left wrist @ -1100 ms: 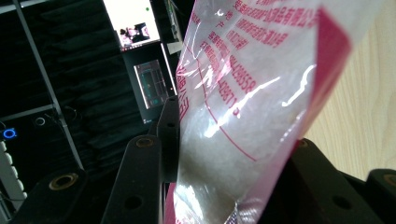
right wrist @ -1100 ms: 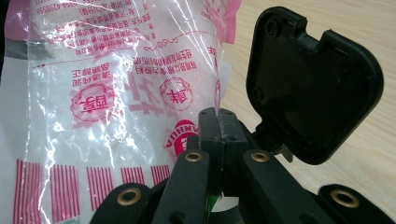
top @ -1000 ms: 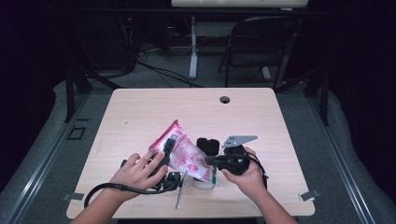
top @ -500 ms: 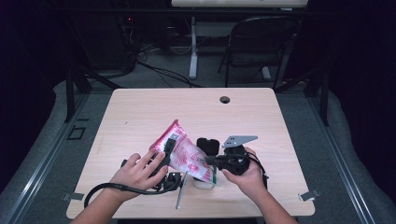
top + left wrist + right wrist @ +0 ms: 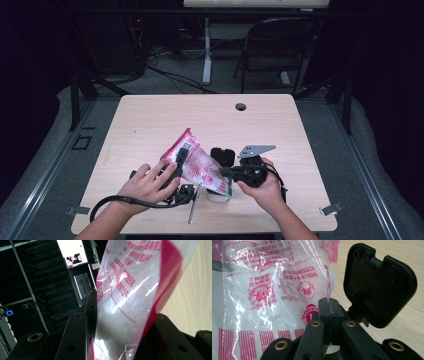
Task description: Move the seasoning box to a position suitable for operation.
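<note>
Clamping the left gripper (image 5: 122, 320) jaws across the soft middle of the pink-and-clear bag (image 5: 130, 277), pads pressed into the film. Clenching the right gripper (image 5: 329, 305) jaws fully, tips against the bag's low end; cannot tell whether nipping film or merely touching. Holding the bag tilted over a white tub (image 5: 215, 196) with black lid (image 5: 379, 285) flipped up, on the tabletop (image 5: 150, 120). Likely limp, slippery, with loose white grains inside; best to take hold high, near the sealed top, squeezing gently
</note>
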Tool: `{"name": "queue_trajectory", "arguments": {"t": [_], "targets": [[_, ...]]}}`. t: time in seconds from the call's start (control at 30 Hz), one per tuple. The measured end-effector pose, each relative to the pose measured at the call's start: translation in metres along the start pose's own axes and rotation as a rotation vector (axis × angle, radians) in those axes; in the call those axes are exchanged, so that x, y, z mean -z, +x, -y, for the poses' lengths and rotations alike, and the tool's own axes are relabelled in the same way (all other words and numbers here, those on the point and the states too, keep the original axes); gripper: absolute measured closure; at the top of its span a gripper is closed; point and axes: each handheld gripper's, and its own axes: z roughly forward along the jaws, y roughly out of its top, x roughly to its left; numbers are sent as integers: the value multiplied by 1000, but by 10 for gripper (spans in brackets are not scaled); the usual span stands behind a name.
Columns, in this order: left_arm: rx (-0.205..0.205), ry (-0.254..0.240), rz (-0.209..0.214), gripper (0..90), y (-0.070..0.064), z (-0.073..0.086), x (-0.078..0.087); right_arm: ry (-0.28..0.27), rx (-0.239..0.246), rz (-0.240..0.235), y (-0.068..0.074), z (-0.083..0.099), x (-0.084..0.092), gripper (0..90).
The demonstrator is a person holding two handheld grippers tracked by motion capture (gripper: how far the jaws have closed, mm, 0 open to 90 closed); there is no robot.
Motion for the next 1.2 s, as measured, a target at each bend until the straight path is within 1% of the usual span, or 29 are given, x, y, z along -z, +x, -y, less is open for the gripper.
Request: {"name": "queue_trajectory", "arguments": {"t": [0.33, 0.4, 0.47, 0.5, 0.53, 0.57, 0.93, 1.03, 1.2], "targets": [[-2, -1, 1, 662, 1, 0, 0, 1, 0, 0, 0, 0, 0, 900], [-7, 5, 9, 663, 2, 0, 1, 1, 0, -1, 0, 0, 0, 900], [-5, 0, 3, 663, 2, 0, 1, -2, -2, -2, 0, 0, 0, 900], [-7, -5, -12, 663, 1, 0, 0, -2, -3, -3, 0, 0, 0, 900], [-11, -2, -8, 663, 1, 0, 1, -2, -3, -3, 0, 0, 0, 900], [-11, -5, -20, 663, 1, 0, 1, -3, -3, -3, 0, 0, 0, 900], [-23, -1, -23, 663, 2, 0, 1, -4, -2, 2, 1, 0, 0, 900], [-17, -6, -25, 663, 2, 0, 1, -5, -3, 1, 0, 0, 0, 900], [-19, -8, -28, 663, 2, -1, 1, -4, -5, 3, 0, 0, 0, 900]]}}
